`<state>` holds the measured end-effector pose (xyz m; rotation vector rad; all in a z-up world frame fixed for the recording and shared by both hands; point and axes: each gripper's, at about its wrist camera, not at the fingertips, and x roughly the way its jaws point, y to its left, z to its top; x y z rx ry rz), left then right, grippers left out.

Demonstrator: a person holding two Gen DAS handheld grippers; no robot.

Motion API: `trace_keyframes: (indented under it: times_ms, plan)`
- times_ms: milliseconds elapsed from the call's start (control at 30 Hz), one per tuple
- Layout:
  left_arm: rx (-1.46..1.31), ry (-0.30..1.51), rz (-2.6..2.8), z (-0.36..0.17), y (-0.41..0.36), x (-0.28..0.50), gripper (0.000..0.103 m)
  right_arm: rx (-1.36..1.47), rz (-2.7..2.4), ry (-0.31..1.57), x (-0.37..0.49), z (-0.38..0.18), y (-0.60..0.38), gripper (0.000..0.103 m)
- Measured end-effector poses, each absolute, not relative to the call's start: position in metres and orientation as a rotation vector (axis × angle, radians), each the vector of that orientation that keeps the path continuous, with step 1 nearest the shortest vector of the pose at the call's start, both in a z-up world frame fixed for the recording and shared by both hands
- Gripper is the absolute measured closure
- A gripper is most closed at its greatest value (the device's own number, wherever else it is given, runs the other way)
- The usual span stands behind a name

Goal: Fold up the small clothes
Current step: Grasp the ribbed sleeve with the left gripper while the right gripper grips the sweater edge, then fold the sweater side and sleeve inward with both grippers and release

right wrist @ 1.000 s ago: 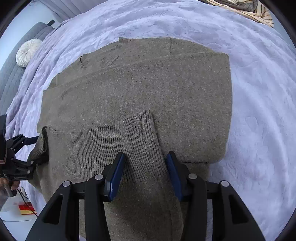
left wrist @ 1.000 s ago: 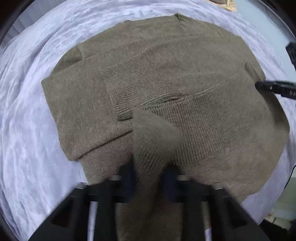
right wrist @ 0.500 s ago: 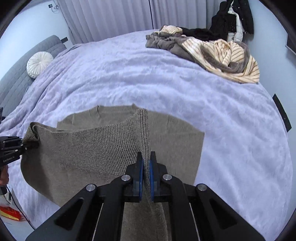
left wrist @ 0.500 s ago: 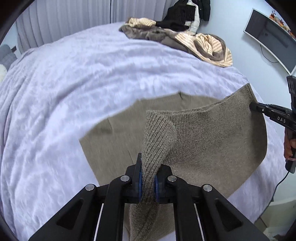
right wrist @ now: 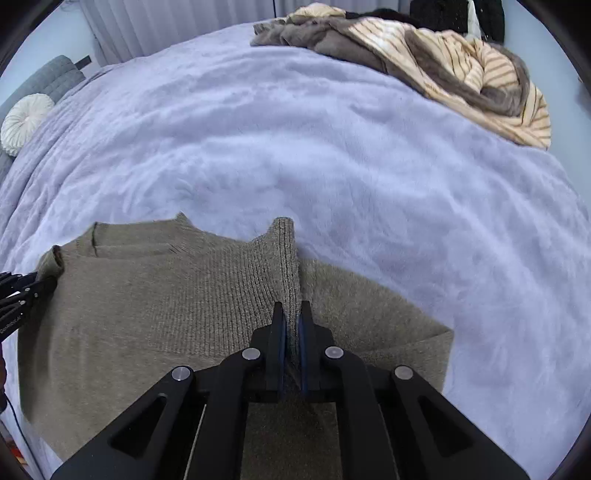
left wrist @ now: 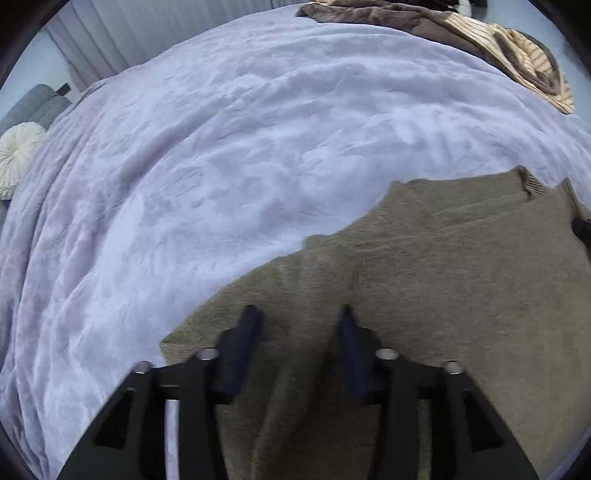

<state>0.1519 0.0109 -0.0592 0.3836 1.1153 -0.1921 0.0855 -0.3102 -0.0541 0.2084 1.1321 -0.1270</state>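
An olive-brown knit sweater (left wrist: 424, 266) lies folded over on the lavender bedspread (left wrist: 229, 155). My left gripper (left wrist: 297, 317) is open just above the sweater's left part, holding nothing. In the right wrist view the sweater (right wrist: 155, 295) fills the lower left, and my right gripper (right wrist: 291, 314) is shut on its ribbed hem (right wrist: 286, 251), which stands up in a pinched ridge. The left gripper's tip (right wrist: 22, 291) shows at the left edge beside a sweater corner. The right gripper's tip (left wrist: 581, 227) shows at the right edge of the left wrist view.
A heap of clothes with a beige striped garment (right wrist: 461, 70) lies at the far right of the bed. A round white cushion (right wrist: 26, 122) rests on a grey sofa (right wrist: 55, 81) at the far left. Curtains (right wrist: 166, 26) hang behind the bed.
Both grippers carried the ribbed hem forward over the sweater toward the collar. My left gripper has opened and let go of the hem; the right stays shut on it.
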Motion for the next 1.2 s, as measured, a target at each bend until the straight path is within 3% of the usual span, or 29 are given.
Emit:
trace_keyframes:
  times_ms: [67, 133, 200, 300, 500, 633, 833, 1033, 1067, 1100, 1133, 1167, 1200]
  plan:
    - [0.355, 1.093, -0.126, -0.054, 0.027, 0.157, 0.022, 0.247, -0.136, 1.121, 0.083, -0.056, -0.317, 0.097]
    - [0.299, 1.127, -0.116, -0.048, 0.044, 0.162, 0.022, 0.282, -0.163, 1.120, 0.080, -0.052, -0.326, 0.082]
    - [0.311, 1.121, -0.099, -0.038, 0.053, 0.159, 0.022, 0.326, -0.226, 1.124, 0.073, -0.044, -0.340, 0.075]
    - [0.335, 1.110, -0.137, -0.021, 0.060, 0.144, 0.022, 0.403, -0.255, 1.107, 0.054, -0.028, -0.357, 0.072]
    - [0.164, 1.301, -0.238, -0.024, 0.087, 0.105, 0.022, 0.496, -0.153, 1.099, 0.000, -0.007, -0.354, 0.072]
    - [-0.105, 1.465, -0.280, -0.039, 0.122, 0.056, 0.022, 0.754, -0.068, 1.099, -0.059, -0.017, -0.353, 0.052]
    - [-0.343, 1.588, -0.244, -0.059, 0.150, -0.007, 0.022, 1.065, -0.066, 1.142, -0.149, -0.046, -0.342, 0.052]
    - [-0.480, 1.511, -0.160, -0.072, 0.148, -0.009, 0.022, 1.205, -0.125, 1.057, -0.157, -0.075, -0.341, 0.049]
    - [-0.468, 1.491, -0.134, -0.071, 0.147, -0.004, 0.035, 1.247, -0.132, 1.031, -0.154, -0.079, -0.342, 0.049]
    - [-0.453, 1.475, -0.125, -0.069, 0.145, -0.002, 0.069, 1.283, -0.138, 1.015, -0.149, -0.084, -0.343, 0.053]
    - [-0.439, 1.479, -0.137, -0.069, 0.141, 0.001, 0.078, 1.297, -0.153, 1.014, -0.144, -0.086, -0.344, 0.081]
    - [-0.423, 1.479, -0.136, -0.066, 0.139, 0.001, 0.080, 1.283, -0.158, 1.028, -0.137, -0.085, -0.343, 0.096]
    - [-0.402, 1.462, -0.145, -0.060, 0.137, 0.000, 0.086, 1.235, -0.150, 1.045, -0.129, -0.077, -0.342, 0.095]
